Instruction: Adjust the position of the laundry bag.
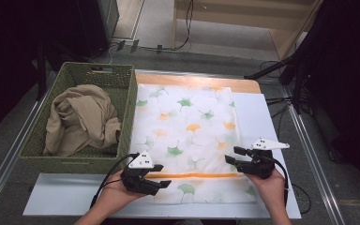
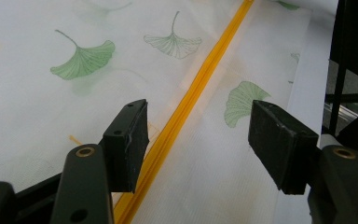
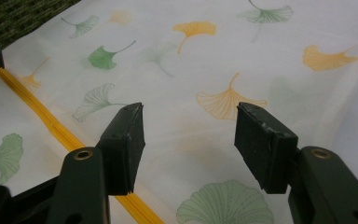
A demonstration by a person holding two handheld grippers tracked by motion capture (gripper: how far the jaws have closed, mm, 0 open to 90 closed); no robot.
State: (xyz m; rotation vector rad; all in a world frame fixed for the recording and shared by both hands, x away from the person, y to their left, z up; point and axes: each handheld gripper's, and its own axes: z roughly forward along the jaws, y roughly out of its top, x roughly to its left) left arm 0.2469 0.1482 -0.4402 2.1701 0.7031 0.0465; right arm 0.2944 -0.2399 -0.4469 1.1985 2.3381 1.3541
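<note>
A white cloth (image 1: 187,126) printed with green and orange ginkgo leaves lies flat on the table, with an orange stripe (image 1: 197,175) across it near the front. My left gripper (image 1: 163,176) hovers at the cloth's front left corner, jaws open and pointing right. In the left gripper view the left gripper (image 2: 200,135) is over the stripe (image 2: 205,70) with nothing between its pads. My right gripper (image 1: 233,155) sits at the cloth's right edge, pointing left. The right gripper (image 3: 191,140) stands open above the cloth (image 3: 214,56), holding nothing.
A green woven basket (image 1: 98,70) at the left holds a crumpled beige cloth (image 1: 79,119), close against the printed cloth's left edge. A white sheet (image 1: 272,122) covers the table to the right and front. Cables lie on the floor beyond the table.
</note>
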